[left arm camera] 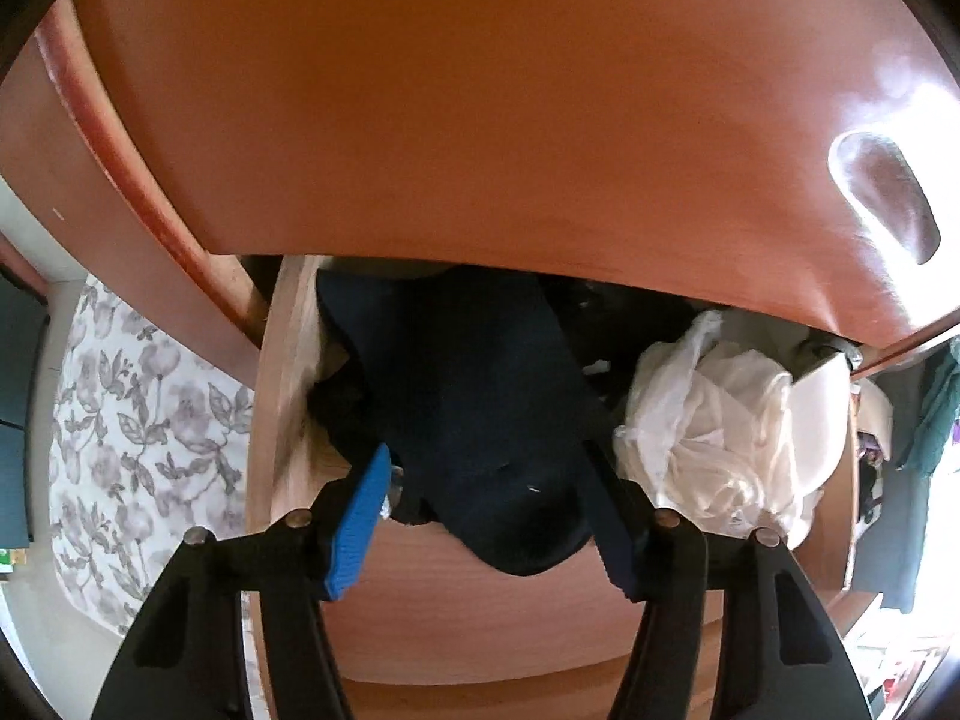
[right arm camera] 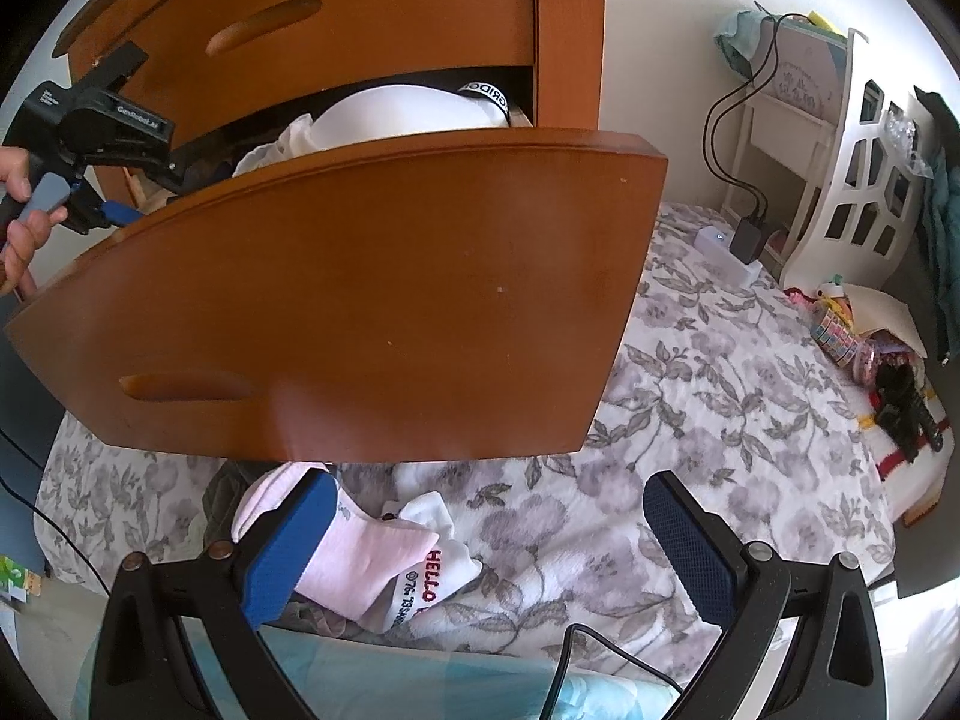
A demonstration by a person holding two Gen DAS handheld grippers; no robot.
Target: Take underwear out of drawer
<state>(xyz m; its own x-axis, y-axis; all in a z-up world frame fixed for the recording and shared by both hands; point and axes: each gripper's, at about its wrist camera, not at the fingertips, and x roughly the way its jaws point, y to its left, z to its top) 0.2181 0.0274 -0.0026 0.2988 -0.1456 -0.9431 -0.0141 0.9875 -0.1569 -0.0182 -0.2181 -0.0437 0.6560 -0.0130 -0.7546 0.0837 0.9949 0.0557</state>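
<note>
Left gripper [left arm camera: 486, 516]: straddling dark underwear [left arm camera: 480, 420] inside drawer [left arm camera: 288, 360], unclamped | soft, limp; pinch bunched fold | right gripper [right arm camera: 504, 552]: released, empty

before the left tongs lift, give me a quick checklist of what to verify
1. Drawer pulled open: ok.
2. Dark garment sits between the fingers of the left tongs: ok.
3. Pads pressing on the fabric: cannot tell; the cloth fills the gap but a firm pinch does not show.
4. Only the dark piece caught, the white clothing lying beside, outside the fingers: ok.
5. Right tongs open and empty over the floral bedspread, out of the way: ok.
</note>
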